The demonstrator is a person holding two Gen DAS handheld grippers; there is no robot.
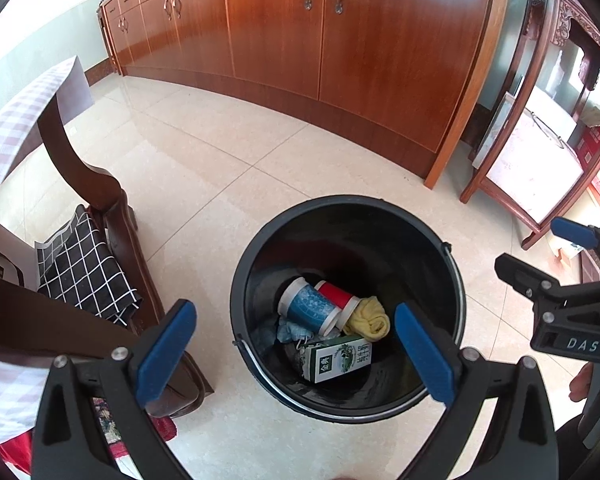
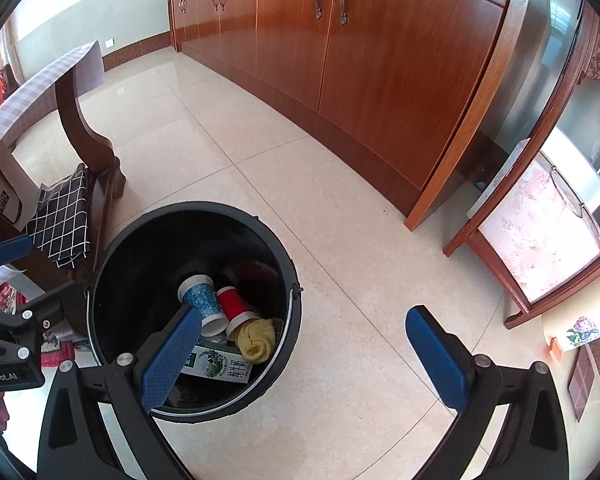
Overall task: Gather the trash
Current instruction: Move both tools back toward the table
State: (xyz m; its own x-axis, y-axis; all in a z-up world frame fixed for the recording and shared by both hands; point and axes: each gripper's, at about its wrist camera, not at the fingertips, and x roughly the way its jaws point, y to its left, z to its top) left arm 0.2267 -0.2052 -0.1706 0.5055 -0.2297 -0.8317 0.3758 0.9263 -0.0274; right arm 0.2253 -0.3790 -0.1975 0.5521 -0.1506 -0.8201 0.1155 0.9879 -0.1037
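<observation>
— Two paper cups (image 1: 318, 307), one milk carton (image 1: 337, 357) printed with Chinese characters, one yellow cloth (image 1: 370, 319) are lying in the black bucket (image 1: 256, 252).
— "DAS" is showing on the right tongs (image 2: 304, 356); both they and the left tongs (image 1: 296, 348) are gaping wide, holding nothing.

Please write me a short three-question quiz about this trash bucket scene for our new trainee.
1. True or false: the black bucket stands on the tiled floor.
2. Which lies in the bucket? A) a banana B) a green and white carton C) a glass bottle
3. Fill in: the crumpled cloth beside the red cup is ____.

Key: 1 true; 2 B; 3 yellow. Note that the left gripper and right gripper are both open and hold nothing.
</observation>
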